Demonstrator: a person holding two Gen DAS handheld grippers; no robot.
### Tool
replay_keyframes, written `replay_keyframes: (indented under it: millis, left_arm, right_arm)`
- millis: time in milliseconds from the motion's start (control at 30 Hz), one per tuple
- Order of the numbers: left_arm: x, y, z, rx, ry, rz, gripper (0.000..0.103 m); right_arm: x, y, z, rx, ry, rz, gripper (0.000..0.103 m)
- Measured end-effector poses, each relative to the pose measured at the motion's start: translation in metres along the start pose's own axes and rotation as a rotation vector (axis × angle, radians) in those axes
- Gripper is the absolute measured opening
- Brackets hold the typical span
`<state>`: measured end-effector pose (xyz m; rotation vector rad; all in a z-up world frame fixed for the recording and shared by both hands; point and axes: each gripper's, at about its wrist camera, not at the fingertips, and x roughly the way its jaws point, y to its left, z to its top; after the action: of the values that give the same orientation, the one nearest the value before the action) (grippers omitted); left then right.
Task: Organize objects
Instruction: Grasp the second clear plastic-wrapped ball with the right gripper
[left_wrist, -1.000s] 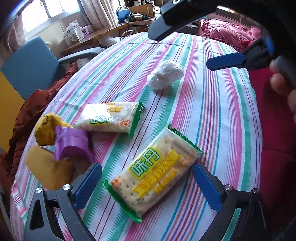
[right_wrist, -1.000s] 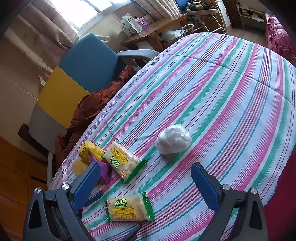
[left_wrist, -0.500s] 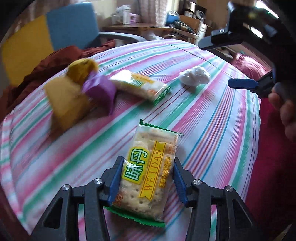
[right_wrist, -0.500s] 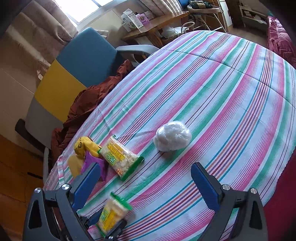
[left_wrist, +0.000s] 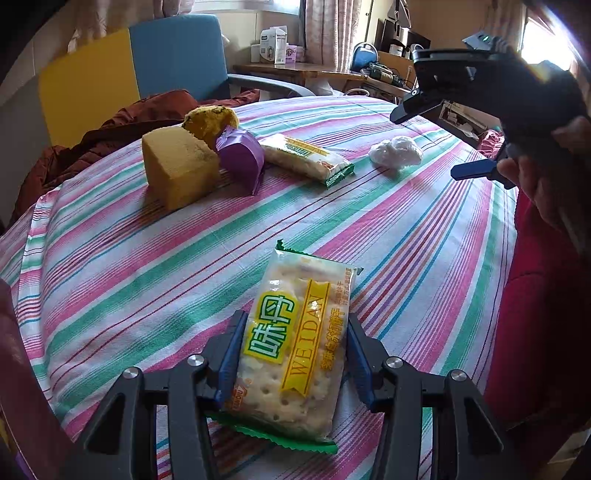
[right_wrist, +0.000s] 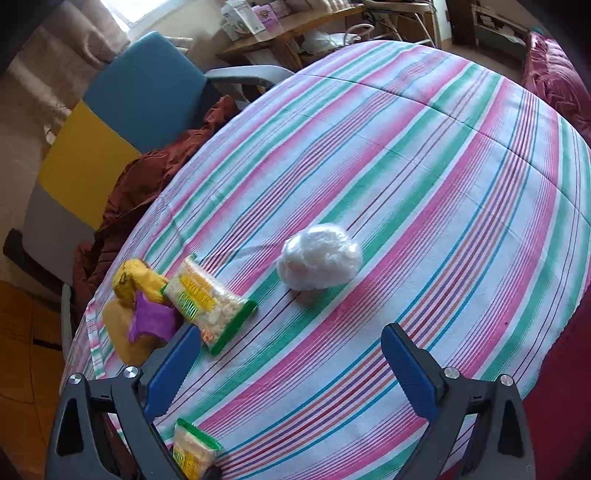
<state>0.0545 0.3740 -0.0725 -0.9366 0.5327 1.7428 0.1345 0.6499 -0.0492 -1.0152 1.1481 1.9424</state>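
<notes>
My left gripper (left_wrist: 291, 354) is shut on a cracker packet (left_wrist: 295, 343) with green ends and yellow lettering, held just above the striped cloth; the packet (right_wrist: 192, 454) also shows at the bottom of the right wrist view. A second cracker packet (left_wrist: 306, 158) (right_wrist: 208, 302) lies by a purple wrapper (left_wrist: 242, 158), a yellow sponge block (left_wrist: 177, 166) and a round yellow sponge (left_wrist: 210, 120). A crumpled white plastic ball (right_wrist: 319, 256) (left_wrist: 397, 151) lies ahead of my right gripper (right_wrist: 291, 369), which hangs open and empty above the cloth.
The striped tablecloth (right_wrist: 406, 147) covers a round table. A blue and yellow chair (left_wrist: 129, 70) with a reddish-brown garment (right_wrist: 155, 184) stands beyond the left edge. A cluttered wooden desk (left_wrist: 295, 68) is at the back. Red bedding (right_wrist: 554, 85) lies to the right.
My left gripper closed around the near cracker packet, lifted it and rolled, swinging its view toward the chair. The right gripper stayed open, tilting slightly.
</notes>
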Motion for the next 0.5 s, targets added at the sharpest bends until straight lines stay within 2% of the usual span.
replay_keyframes:
  millis: [167,300,333,367,400,500]
  left_arm:
    - [0.000,0.001,-0.002,-0.009,-0.021,-0.001,0.052]
    - [0.003,0.001,-0.003,-0.014,-0.033,-0.004,0.052]
    - [0.003,0.001,-0.003,-0.017,-0.035,-0.004,0.052]
    - [0.003,0.001,-0.003,-0.020,-0.036,-0.005,0.052]
    - [0.003,0.001,-0.003,-0.022,-0.038,-0.004,0.052]
    - [0.003,0.000,-0.004,-0.024,-0.044,0.002,0.052]
  right_arm:
    - [0.012,0.000,0.030,0.003,-0.010,-0.094,0.100]
    - [0.040,0.014,0.044,-0.086,0.004,-0.176,0.096]
    - [0.049,0.017,0.044,-0.117,0.022,-0.192,0.086]
    - [0.056,0.019,0.043,-0.137,0.044,-0.206,0.069]
    - [0.061,0.020,0.042,-0.150,0.064,-0.217,0.062]
    - [0.057,0.019,0.042,-0.156,0.037,-0.211,0.055]
